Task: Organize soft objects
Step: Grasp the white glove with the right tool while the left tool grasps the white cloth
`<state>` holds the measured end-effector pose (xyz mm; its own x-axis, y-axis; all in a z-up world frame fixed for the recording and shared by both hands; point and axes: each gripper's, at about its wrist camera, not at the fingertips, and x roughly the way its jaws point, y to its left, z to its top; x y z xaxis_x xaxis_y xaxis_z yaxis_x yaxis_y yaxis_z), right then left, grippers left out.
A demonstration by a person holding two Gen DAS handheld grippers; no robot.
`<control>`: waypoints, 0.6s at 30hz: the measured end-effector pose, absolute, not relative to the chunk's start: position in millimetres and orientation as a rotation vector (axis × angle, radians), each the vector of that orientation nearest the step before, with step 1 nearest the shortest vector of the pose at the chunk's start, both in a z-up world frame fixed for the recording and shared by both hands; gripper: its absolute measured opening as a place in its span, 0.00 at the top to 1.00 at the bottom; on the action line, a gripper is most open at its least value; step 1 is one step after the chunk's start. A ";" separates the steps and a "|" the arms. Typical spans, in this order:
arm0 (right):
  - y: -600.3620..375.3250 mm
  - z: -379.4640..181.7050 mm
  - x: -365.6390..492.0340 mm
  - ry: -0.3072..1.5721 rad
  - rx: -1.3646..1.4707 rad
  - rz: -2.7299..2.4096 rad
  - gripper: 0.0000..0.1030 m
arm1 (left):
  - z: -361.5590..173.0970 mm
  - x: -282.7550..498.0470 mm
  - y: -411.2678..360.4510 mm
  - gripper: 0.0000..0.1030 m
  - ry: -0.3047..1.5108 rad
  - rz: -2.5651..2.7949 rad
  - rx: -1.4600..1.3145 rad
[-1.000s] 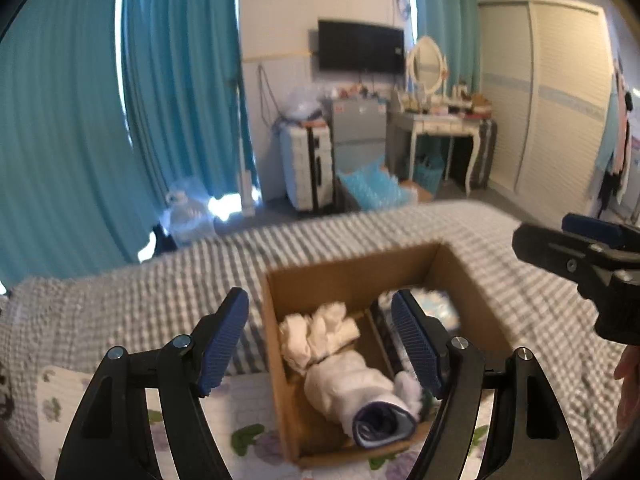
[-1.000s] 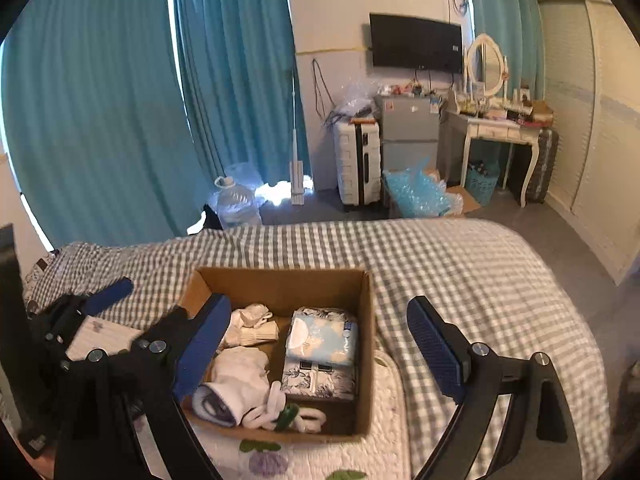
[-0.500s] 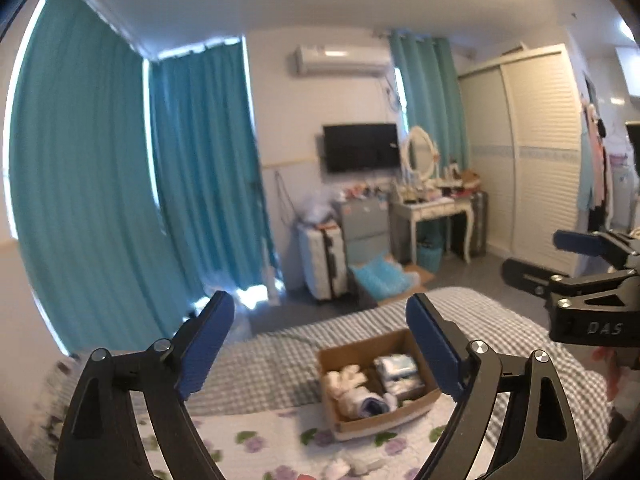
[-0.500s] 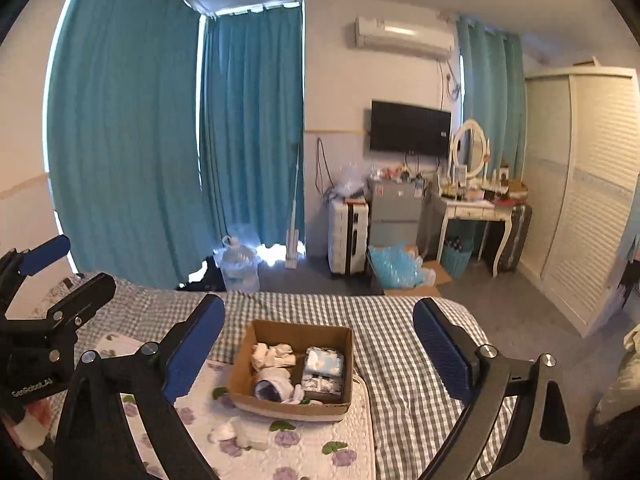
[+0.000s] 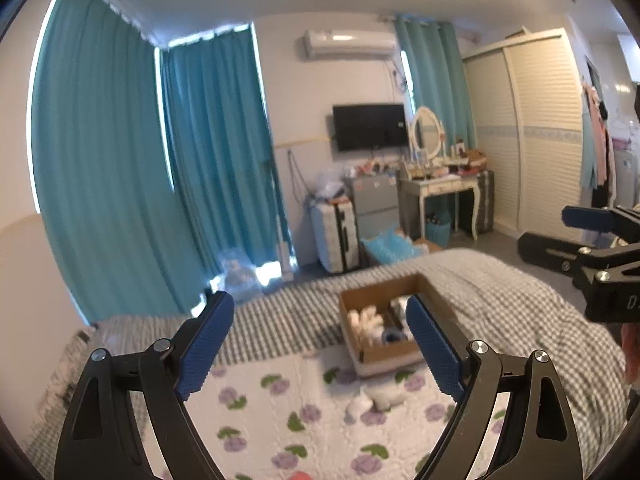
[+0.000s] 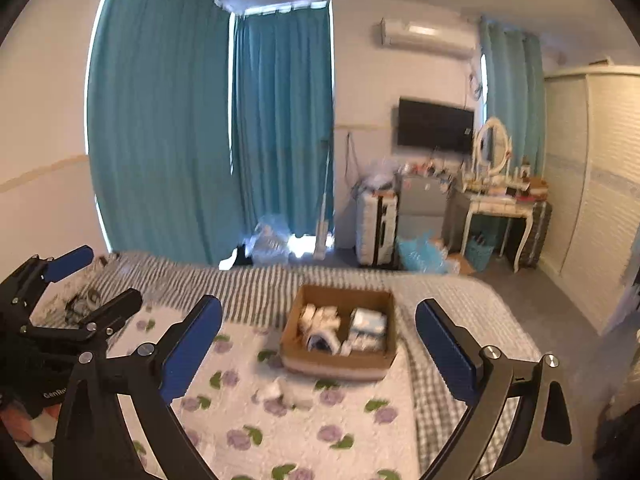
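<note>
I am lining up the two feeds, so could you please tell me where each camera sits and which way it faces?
Left wrist: on the left gripper, looking slightly down over the bed at the cardboard box; its open fingers show, the right gripper at the right edge.
Right wrist: on the right gripper, facing likewise; the left gripper at left.
Shared: box, floral mat, teal curtains, TV.

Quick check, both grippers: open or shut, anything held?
Left gripper: open, jaws just widened, nothing between them.
Right gripper: open, jaws just widened, nothing held.

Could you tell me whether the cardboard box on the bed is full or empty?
Partly full: the cardboard box holds white rolled socks.
</note>
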<state>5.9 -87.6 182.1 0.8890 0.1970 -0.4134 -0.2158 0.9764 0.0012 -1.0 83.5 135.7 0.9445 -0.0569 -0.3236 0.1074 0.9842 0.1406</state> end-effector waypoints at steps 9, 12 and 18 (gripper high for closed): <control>-53.5 76.6 59.4 0.533 -0.048 0.251 0.05 | 36.0 50.1 107.3 0.13 0.440 -0.036 0.080; -48.4 34.7 88.5 0.611 -0.020 0.257 0.05 | 2.3 78.2 116.6 0.13 0.490 -0.014 0.059; -29.3 -57.7 141.3 0.771 -0.021 0.268 0.06 | -67.7 129.7 127.5 0.13 0.609 0.033 0.005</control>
<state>141.3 -29.3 -57.7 0.6850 0.2312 -0.6909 -0.2465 0.9659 0.0788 129.7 127.5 -67.7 0.8195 0.0329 -0.5721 -0.0299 0.9994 0.0146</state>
